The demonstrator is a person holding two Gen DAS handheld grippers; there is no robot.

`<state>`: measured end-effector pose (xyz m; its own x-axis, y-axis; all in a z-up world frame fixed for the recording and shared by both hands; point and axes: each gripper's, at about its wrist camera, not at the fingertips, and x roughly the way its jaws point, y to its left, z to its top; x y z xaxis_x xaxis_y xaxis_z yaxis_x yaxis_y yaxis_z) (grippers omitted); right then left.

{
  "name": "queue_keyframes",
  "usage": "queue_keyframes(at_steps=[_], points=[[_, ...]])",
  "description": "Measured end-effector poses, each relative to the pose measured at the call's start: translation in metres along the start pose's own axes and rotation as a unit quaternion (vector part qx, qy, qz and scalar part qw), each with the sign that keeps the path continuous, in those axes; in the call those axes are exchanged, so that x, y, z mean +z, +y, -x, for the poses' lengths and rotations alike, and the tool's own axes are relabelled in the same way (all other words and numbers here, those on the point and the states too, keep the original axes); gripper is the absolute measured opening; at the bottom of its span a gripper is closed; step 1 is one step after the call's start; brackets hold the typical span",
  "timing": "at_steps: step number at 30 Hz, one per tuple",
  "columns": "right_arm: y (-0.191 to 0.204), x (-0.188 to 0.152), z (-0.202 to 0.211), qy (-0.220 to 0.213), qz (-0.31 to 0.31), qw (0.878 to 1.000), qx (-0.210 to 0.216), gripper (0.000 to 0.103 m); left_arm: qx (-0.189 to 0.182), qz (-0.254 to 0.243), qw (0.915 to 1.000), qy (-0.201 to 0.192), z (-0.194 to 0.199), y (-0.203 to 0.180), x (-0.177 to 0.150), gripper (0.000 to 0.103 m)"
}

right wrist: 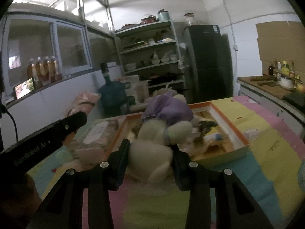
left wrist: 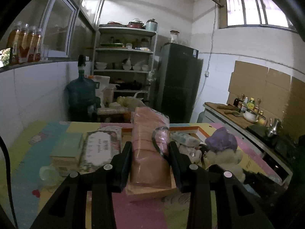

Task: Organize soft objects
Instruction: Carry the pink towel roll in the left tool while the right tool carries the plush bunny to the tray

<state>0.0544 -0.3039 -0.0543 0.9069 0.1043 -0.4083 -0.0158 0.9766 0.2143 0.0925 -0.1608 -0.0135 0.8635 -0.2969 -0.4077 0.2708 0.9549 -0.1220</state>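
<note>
Left gripper (left wrist: 150, 152) jaws clamped on a pink wrapped pack (left wrist: 150, 143), held upright between the 2 fingers, clear plastic wrap with a dark band around it. The pack's bottom end sits over the near left corner of the cardboard tray (left wrist: 200, 132) with orange rim. From the right wrist view the same pack (right wrist: 83, 103) shows at left, above the table's left side, with the left gripper's black body (right wrist: 47, 133) angled below it.

Right gripper (right wrist: 150, 152) jaws clamped on a cream plush toy (right wrist: 152, 143) wearing a purple dress (right wrist: 167, 108); the fingers squeeze its lower body, the dress end points away from the camera. The toy hangs over the tray's (right wrist: 226, 118) near edge. In the left view the plush toy (left wrist: 223, 152) is at the tray's right side, purple dress (left wrist: 221, 139) on top.

Inside the tray: a light packet with blue print (left wrist: 185, 138) toward the middle, other soft items blurred, cannot tell what.

Table is covered with a pastel foam mat (left wrist: 133, 213). Left of the tray, a stack of flat boxes and a printed card (left wrist: 99, 148) touching the tray's left edge, green book (left wrist: 66, 145) beside them toward the left edge. A pale round lid-like thing (left wrist: 47, 173) near the front left.

Behind: blue water jug (left wrist: 81, 97), shelf rack (left wrist: 125, 61), dark fridge (left wrist: 179, 82).
</note>
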Motion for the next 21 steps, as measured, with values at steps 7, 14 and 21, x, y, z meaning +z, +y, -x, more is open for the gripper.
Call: queue_keyframes(at_steps=[7,14,21], points=[[-0.039,0.014,-0.013,0.007,0.016,1.000,-0.002,0.043,0.021,0.012,0.9995,0.018,-0.035,-0.018,-0.003,0.039],[-0.068,0.028,-0.032,0.022,0.035,0.999,0.011,0.043,0.039,0.021,0.9981,0.044,-0.065,-0.027,-0.009,0.039],[-0.080,0.036,-0.063,0.053,0.038,0.997,0.041,0.043,0.057,0.028,0.9961,0.062,-0.085,-0.030,-0.015,0.039]])
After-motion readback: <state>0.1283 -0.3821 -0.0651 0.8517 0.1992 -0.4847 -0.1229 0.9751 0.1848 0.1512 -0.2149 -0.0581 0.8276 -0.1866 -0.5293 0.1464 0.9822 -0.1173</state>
